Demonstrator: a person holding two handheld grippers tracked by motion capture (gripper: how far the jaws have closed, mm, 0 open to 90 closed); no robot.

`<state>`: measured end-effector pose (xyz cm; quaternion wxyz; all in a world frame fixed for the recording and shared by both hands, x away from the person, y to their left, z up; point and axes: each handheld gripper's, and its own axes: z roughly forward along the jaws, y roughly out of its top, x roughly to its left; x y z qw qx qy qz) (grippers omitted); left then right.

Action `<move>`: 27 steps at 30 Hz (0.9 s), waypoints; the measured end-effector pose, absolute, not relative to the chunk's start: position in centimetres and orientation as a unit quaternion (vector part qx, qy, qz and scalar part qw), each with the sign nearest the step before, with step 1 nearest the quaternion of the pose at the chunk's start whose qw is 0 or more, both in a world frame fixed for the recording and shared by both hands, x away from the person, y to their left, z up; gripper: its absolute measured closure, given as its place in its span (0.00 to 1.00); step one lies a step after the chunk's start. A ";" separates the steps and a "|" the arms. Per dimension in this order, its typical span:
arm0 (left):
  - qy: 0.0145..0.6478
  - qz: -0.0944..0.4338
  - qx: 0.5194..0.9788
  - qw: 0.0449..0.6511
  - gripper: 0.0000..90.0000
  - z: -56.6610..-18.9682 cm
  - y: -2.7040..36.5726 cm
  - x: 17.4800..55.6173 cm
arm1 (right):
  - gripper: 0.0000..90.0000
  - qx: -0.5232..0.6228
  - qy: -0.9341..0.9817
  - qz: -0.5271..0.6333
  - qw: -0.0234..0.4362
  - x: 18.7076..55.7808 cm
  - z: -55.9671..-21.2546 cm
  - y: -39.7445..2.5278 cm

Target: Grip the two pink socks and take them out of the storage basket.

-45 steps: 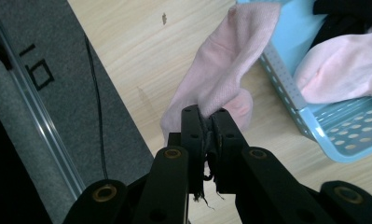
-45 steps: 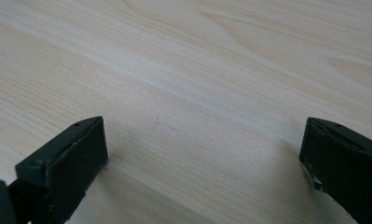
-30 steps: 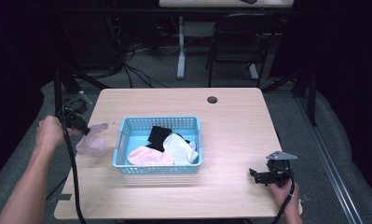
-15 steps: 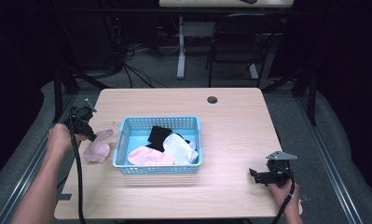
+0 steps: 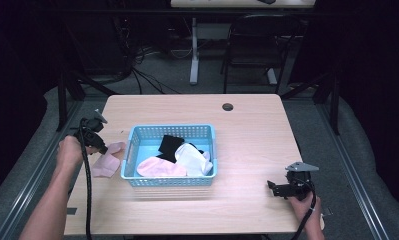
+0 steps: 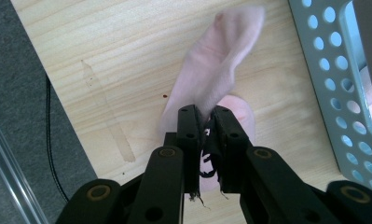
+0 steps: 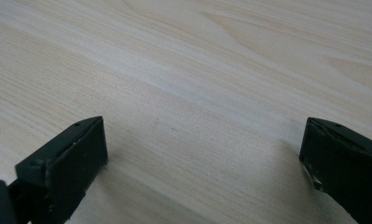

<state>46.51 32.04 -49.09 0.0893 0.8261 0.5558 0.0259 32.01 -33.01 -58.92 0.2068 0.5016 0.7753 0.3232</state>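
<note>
A pale pink sock (image 5: 107, 160) (image 6: 216, 79) lies on the table just left of the blue basket (image 5: 137, 137). My left gripper (image 5: 101, 148) (image 6: 206, 116) is shut on one end of that sock, low over the table. Inside the basket lie a pink sock (image 5: 159, 167), a white sock (image 5: 192, 159) and a black sock (image 5: 171, 145). My right gripper (image 5: 273, 187) (image 7: 202, 158) rests near the front right of the table, jaws wide open over bare wood with nothing between them.
The wooden table (image 5: 252, 135) has a round cable hole (image 5: 227, 106) at its back edge. The basket wall (image 6: 342, 93) stands close on the right in the left gripper view. A table edge and grey floor (image 6: 25, 140) lie to the left there.
My left gripper has lowered the pink sock from the air beside the basket onto the table and moved slightly right. The right gripper has stayed still.
</note>
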 end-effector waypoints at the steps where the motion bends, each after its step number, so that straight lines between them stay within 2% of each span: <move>1: 0.558 0.026 0.825 0.090 0.85 -49.1 32.0 46.5 | 0.00 0.502 0.775 0.324 0.207 32.0 -58.9 -33.0; 3: 0.558 0.029 0.824 0.093 0.81 -48.9 32.0 46.5 | 0.00 0.502 0.775 0.324 0.207 32.0 -58.9 -33.0; 5: 0.559 0.034 0.823 0.093 0.73 -48.8 32.0 46.4 | 0.00 0.502 0.775 0.323 0.207 32.0 -58.9 -33.0; 6: 0.558 0.037 0.824 0.092 0.73 -48.7 32.0 46.4 | 0.00 0.502 0.775 0.323 0.207 32.0 -58.9 -33.0; 7: 0.560 0.045 0.822 0.096 0.64 -48.4 32.1 46.2 | 0.00 0.501 0.775 0.324 0.207 32.0 -58.9 -33.0; 9: 0.565 0.054 0.817 0.098 0.54 -48.1 32.2 45.9 | 0.00 0.502 0.775 0.323 0.207 32.0 -58.9 -33.0; 14: 0.562 0.063 0.817 0.115 0.33 -46.8 32.6 45.4 | 0.00 0.502 0.775 0.323 0.206 32.0 -58.9 -33.0; 17: 0.557 0.069 0.818 0.127 0.23 -45.6 32.4 44.9 | 0.00 0.502 0.775 0.324 0.207 32.0 -58.9 -33.0; 20: 0.546 0.075 0.824 0.132 0.17 -44.5 31.8 44.3 | 0.00 0.502 0.775 0.323 0.207 32.0 -58.9 -33.0; 24: 0.527 0.079 0.834 0.144 0.16 -43.2 30.8 43.8 | 0.00 0.501 0.775 0.324 0.207 32.0 -58.9 -33.0; 27: 0.513 0.082 0.842 0.146 0.10 -42.6 29.7 43.5 | 0.00 0.502 0.775 0.324 0.207 32.0 -58.9 -33.0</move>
